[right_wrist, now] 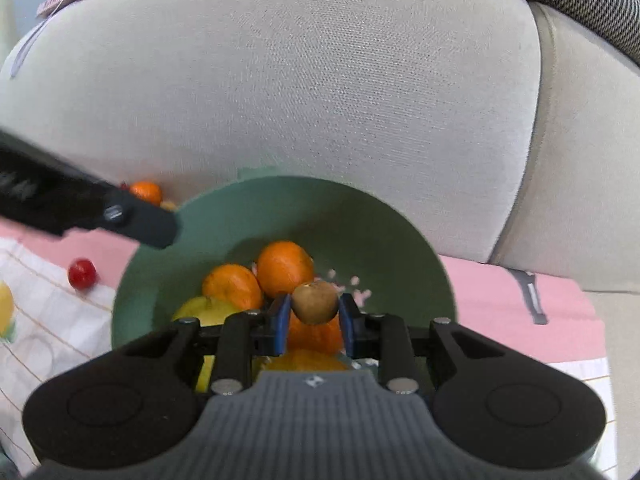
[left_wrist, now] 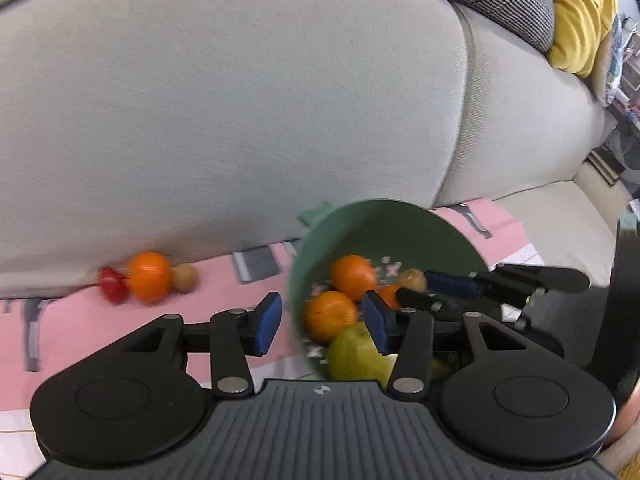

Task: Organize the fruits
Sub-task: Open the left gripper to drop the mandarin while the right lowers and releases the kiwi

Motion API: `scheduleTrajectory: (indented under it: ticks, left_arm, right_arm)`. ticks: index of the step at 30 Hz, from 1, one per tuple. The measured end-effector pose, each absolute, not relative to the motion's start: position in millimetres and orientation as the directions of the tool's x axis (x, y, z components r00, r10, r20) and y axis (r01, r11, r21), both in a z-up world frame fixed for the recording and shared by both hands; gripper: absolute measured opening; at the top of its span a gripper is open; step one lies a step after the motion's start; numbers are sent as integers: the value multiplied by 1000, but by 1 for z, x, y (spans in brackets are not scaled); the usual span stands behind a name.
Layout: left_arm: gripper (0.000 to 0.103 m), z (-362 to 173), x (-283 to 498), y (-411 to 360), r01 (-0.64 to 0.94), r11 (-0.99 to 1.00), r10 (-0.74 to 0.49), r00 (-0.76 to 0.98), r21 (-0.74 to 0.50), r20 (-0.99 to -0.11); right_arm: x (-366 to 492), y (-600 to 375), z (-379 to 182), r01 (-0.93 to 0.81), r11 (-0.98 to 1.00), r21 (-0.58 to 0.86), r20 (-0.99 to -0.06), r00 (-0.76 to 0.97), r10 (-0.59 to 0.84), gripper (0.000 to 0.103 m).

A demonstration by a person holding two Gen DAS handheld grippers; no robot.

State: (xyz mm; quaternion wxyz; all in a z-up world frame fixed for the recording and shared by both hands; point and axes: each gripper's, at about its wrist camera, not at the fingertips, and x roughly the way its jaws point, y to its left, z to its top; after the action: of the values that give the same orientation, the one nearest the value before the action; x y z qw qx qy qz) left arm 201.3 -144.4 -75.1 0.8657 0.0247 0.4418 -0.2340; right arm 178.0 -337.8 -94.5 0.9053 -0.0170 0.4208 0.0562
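right gripper (right_wrist: 313,320) is clamping a kiwi (right_wrist: 315,302) over the green bowl (right_wrist: 280,208) | left gripper (left_wrist: 322,320) is gaping empty, straddling the bowl's left rim | loose orange (left_wrist: 149,276) is lying against the sofa back (left_wrist: 240,120)

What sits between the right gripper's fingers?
A brown kiwi, pinched by the right gripper above the green bowl, per the right wrist view.

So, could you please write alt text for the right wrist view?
The right gripper holds a brown kiwi over a green bowl containing oranges. A red cherry tomato lies left, outside the bowl.
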Motion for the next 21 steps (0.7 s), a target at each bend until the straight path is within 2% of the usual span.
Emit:
scheduleTrajectory:
  ticks: [4, 10, 21]
  left_arm:
    - [58, -68, 201, -126, 386, 911, -349, 531, -146, -772]
    - [61, -66, 200, -100, 328, 932, -322, 546, -156, -773]
    - [61, -64, 194, -79, 303, 942, -296, 552, -143, -780]
  right_arm:
    - [192, -340, -95, -96, 994, 47, -788, 608, 97, 23]
    - [199, -349, -100, -46, 975, 217, -831, 516, 209, 23]
    - [201, -341, -101, -4, 977, 211, -847, 499, 185, 25]
